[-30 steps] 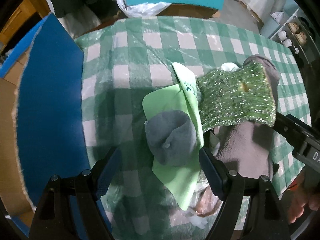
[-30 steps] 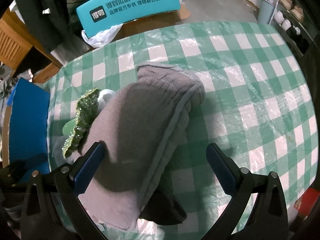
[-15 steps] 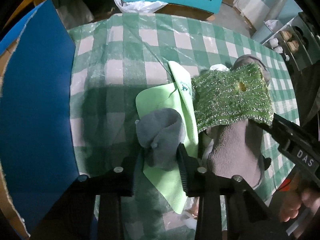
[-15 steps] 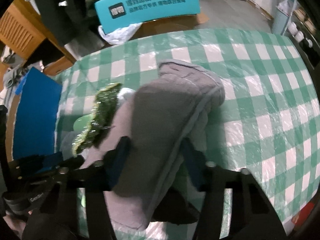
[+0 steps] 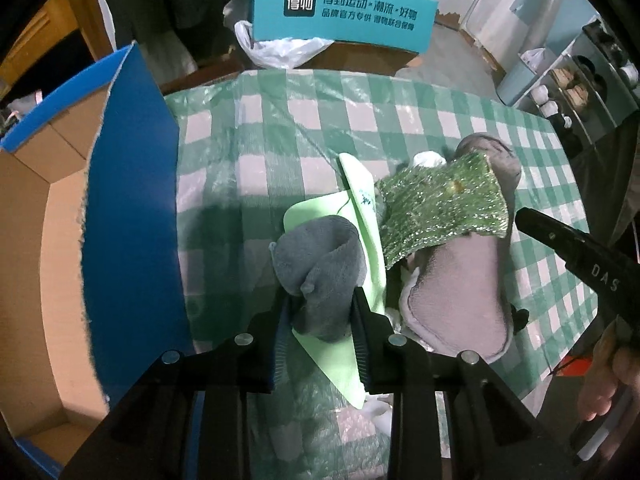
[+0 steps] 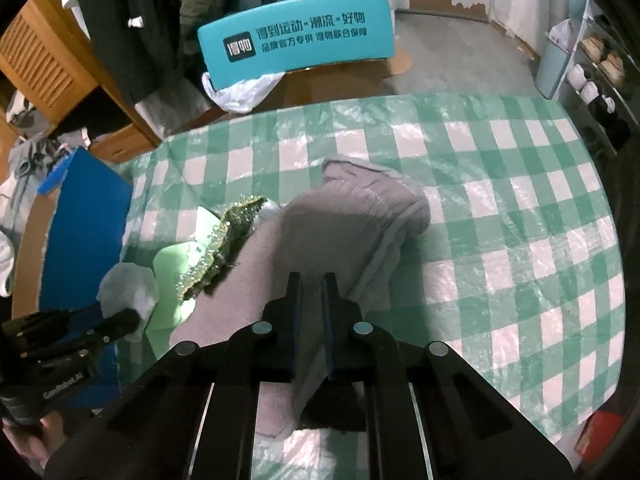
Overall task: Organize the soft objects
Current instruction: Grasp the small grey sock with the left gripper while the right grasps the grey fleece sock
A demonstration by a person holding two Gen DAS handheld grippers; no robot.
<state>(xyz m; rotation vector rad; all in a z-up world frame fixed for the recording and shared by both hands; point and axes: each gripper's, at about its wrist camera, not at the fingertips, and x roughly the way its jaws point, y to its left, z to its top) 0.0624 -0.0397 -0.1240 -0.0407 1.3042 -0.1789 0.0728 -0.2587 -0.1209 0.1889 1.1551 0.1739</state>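
At centre frame our left gripper (image 5: 320, 312) is closing, clamped on the grey sock (image 5: 320, 256); our right gripper (image 6: 312, 288) pinches the taupe fleece garment (image 6: 352, 220), perhaps trousers, its lower end hidden

Green-check tablecloth (image 6: 500, 216), teal box (image 6: 296, 44) behind, wooden cabinet (image 6: 44, 60) left, poss. shoe shelf (image 6: 600, 64) right.
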